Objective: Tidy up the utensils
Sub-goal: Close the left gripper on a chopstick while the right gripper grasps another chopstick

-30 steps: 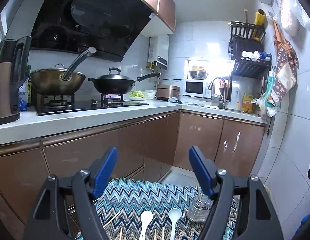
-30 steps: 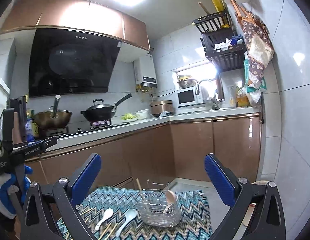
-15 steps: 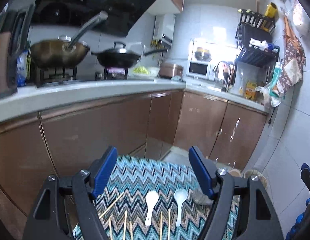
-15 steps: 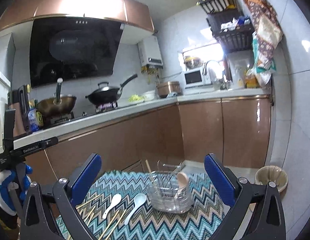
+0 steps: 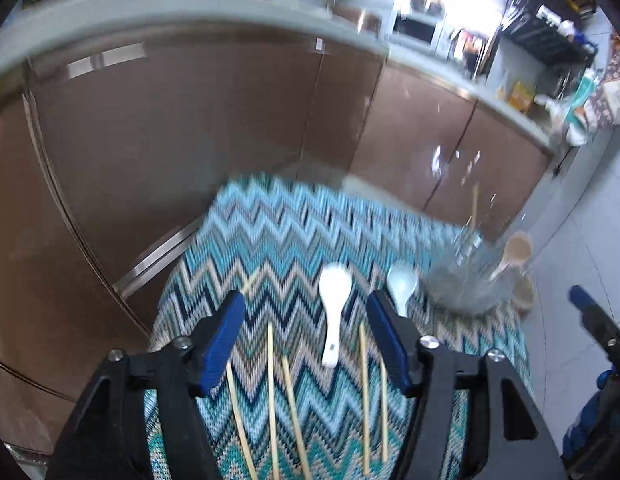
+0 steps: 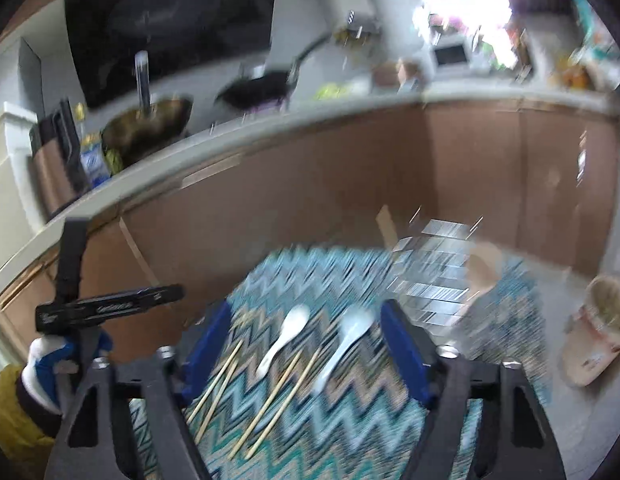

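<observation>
Chopsticks point(image 5: 270, 368) and spoons point(image 5: 333, 320) lie below both gripper heads, left point(image 5: 306, 344) and right point(image 6: 306, 350), spread, empty.

Motion blur smears the wire utensil holder point(image 6: 433, 276) and its contents. The chopsticks point(image 5: 270, 400) run off the bottom edge, and the left gripper point(image 5: 306, 336) partly hides the pale-blue spoon point(image 5: 401, 284).

Location: a home kitchen. In the right wrist view, a black range hood point(image 6: 170, 28) fills the upper left of the frame. Below it, a brass-coloured wok point(image 6: 150, 128) and a black wok point(image 6: 262, 88) stand on the grey counter point(image 6: 238, 144). A white microwave point(image 6: 449, 56) sits at upper right. Brown cabinet doors point(image 6: 310, 200) run across the middle. In the left wrist view, a black wall rack point(image 5: 549, 36) hangs at upper right, above the tiled floor point(image 5: 581, 248).
</observation>
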A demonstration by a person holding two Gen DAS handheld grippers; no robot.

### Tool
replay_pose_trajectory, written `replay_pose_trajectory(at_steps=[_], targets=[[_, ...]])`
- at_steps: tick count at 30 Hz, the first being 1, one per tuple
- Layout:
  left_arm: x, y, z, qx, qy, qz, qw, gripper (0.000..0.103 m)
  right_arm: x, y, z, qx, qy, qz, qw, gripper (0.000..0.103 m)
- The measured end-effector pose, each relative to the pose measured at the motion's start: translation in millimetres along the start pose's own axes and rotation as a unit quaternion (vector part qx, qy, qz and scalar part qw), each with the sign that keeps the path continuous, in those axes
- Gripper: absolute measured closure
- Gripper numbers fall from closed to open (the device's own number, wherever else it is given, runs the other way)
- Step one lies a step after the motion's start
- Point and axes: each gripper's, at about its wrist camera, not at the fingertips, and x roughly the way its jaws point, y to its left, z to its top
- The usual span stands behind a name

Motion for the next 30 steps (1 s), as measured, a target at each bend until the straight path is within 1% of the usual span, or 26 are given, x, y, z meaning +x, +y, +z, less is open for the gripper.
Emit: replay_pose_trajectory(at_steps=[1, 2, 3, 4, 6, 7, 9, 13, 19, 23, 30], targets=[[8, 3, -1, 0.000, 0.013, 0.000, 0.9999, 0.045, 14, 1, -3, 0.004, 0.023, 0.010, 1.000, 0.043], [23, 8, -4, -0.003, 0.039, -0.002, 0.9992, 0.048, 28, 2, -7, 0.007, 0.047, 0.017, 0.999, 0.048], [36, 13, -6, -0.008, 0.059, -0.005, 0.9982, 0.052, 40, 3, -9, 0.009, 0.066, 0.021, 0.998, 0.049], [44, 15, -7, -0.011, 0.072, -0.007, 0.9973, 0.053, 53, 4, -13, 0.011, 0.087, 0.026, 0.996, 0.050], [68, 22, -9, -0.021, 0.109, -0.011, 0.9938, 0.059, 78, 7, -19, 0.016, 0.125, 0.032, 0.991, 0.053], [80, 25, -10, -0.026, 0.126, -0.012, 0.9916, 0.059, 87, 8, -21, 0.017, 0.140, 0.033, 0.989, 0.054], [94, 29, -13, -0.029, 0.148, -0.019, 0.9883, 0.063, 106, 10, -24, 0.018, 0.166, 0.031, 0.985, 0.055], [123, 38, -15, -0.041, 0.188, -0.016, 0.9812, 0.071, 143, 6, -27, 0.027, 0.217, 0.031, 0.975, 0.059], [142, 47, -16, -0.045, 0.212, -0.019, 0.9760, 0.081, 183, -1, -32, 0.039, 0.270, 0.025, 0.962, 0.065], [147, 49, -16, -0.040, 0.223, -0.021, 0.9737, 0.086, 204, -6, -35, 0.042, 0.300, 0.010, 0.953, 0.072], [159, 47, -16, -0.033, 0.236, -0.017, 0.9711, 0.091, 235, -14, -40, 0.047, 0.328, -0.013, 0.943, 0.078]])
